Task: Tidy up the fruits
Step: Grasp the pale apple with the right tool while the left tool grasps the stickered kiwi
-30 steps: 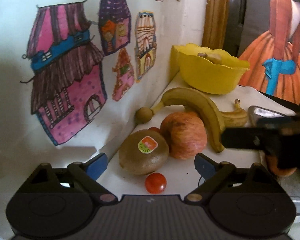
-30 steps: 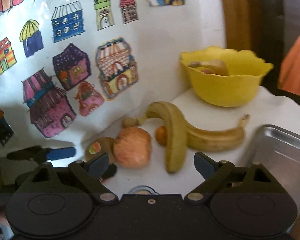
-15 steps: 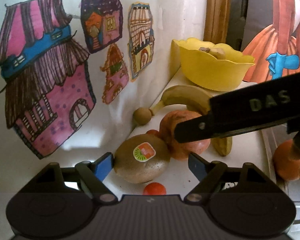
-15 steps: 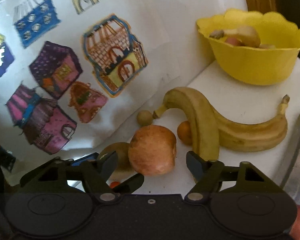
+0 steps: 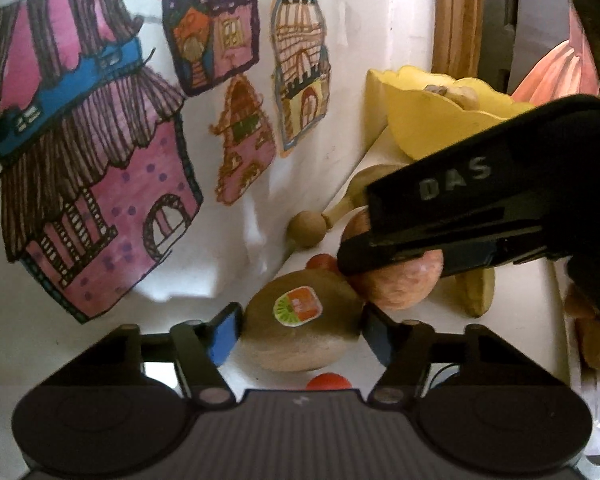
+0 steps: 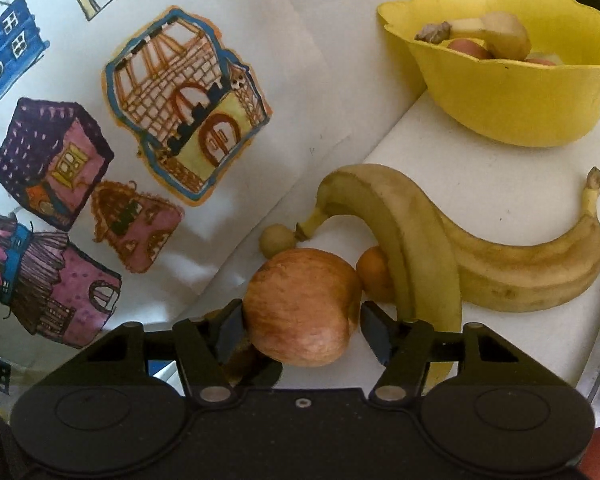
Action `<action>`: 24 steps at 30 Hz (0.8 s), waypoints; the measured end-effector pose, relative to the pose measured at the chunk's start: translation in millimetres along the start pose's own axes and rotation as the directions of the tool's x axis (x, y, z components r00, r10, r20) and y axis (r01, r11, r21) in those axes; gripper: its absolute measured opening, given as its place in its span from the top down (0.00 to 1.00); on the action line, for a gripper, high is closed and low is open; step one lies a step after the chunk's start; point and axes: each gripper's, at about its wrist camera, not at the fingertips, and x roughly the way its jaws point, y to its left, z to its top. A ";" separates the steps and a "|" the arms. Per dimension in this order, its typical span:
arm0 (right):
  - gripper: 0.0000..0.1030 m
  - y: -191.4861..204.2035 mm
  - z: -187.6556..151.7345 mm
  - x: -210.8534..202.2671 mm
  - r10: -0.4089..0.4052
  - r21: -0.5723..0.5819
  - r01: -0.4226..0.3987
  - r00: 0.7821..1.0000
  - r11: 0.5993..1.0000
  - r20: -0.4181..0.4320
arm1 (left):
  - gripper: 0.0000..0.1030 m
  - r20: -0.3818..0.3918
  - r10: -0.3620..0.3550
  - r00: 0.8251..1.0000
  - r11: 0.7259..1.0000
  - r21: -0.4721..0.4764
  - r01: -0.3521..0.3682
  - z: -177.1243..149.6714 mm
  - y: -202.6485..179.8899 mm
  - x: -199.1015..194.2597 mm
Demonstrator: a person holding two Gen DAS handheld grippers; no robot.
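- Two yellow bananas [image 6: 420, 240], one red-orange apple [image 6: 300, 308], one brown stickered kiwi [image 5: 300, 320].
- Left gripper [image 5: 296, 328] jaws, just closing, flank the kiwi; contact unclear.
- Right gripper [image 6: 300, 326] jaws, just closing, flank the apple; contact unclear.

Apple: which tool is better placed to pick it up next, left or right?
Right. The right tool has been closing and already straddles the apple. The left tool has been closing around the kiwi instead.
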 end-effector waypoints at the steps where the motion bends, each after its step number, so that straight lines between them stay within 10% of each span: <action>1: 0.41 0.2 -0.8 -0.7 0.002 0.002 -0.002 1.000 1.000 0.006 | 0.34 0.001 -0.001 1.000 1.000 0.002 0.001 1.3 -1.4 3.1; 14: 0.45 -28.8 -19.6 -44.4 0.007 0.046 -0.008 1.000 0.999 0.019 | 0.20 -0.004 -0.096 0.995 0.995 0.038 0.096 -7.9 8.9 -7.9; 24: 0.40 -30.7 -19.1 -39.1 0.007 0.118 -0.013 0.999 0.993 0.051 | 0.25 -0.023 -0.021 1.000 0.997 0.071 0.023 -3.6 -4.0 2.5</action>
